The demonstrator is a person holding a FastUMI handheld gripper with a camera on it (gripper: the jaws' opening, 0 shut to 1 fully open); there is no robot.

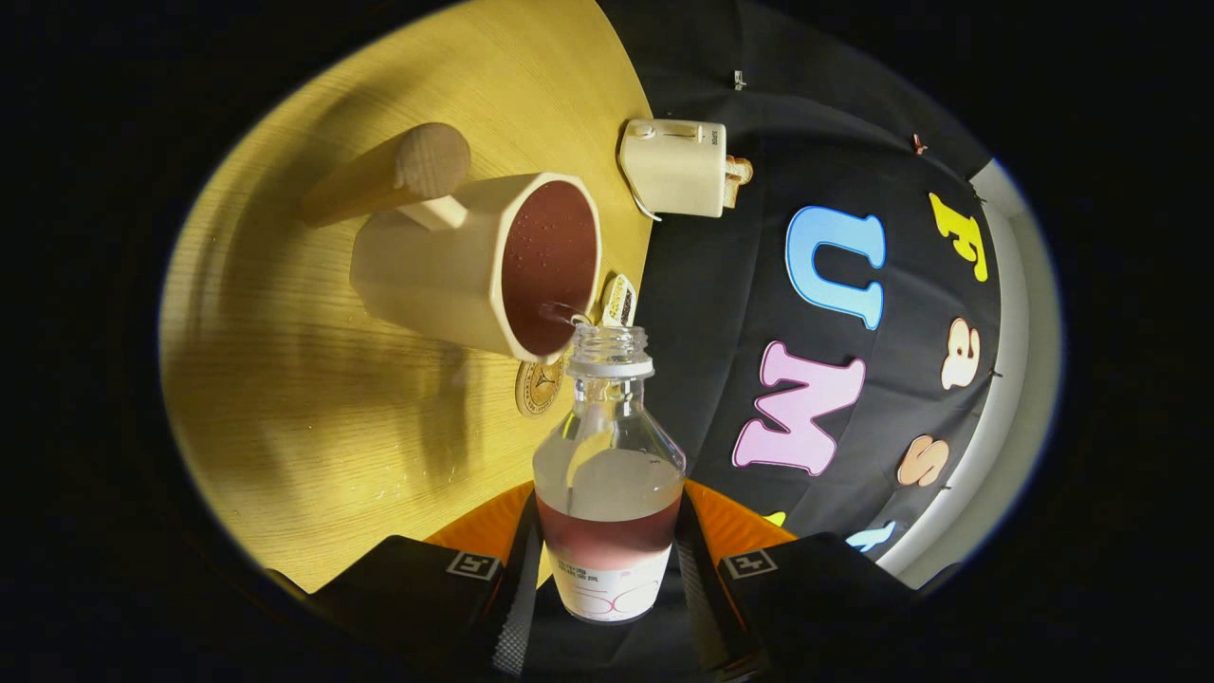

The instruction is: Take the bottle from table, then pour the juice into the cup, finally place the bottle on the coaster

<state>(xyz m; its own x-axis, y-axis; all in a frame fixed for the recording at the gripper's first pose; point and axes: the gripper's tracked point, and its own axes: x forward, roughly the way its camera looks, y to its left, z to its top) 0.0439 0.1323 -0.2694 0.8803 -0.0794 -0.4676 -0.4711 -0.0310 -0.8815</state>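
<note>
The gripper [607, 569] pinches the bottle [607, 474], one finger pressed against each side of its lower body; the bottle's base is cut off between the fingers and its label is too small to read. The bottle is uncapped and tilted, its open mouth at the rim of the cup [484, 270], with a thin clear stream crossing into the cup. Dark red juice [607, 545] sits low in the bottle, and the cup's inside shows the same dark red. The coaster [539, 387] lies on the table [285, 408] just under the cup's rim, partly hidden by cup and bottle. A cream toaster [675, 166] stands beyond.
</note>
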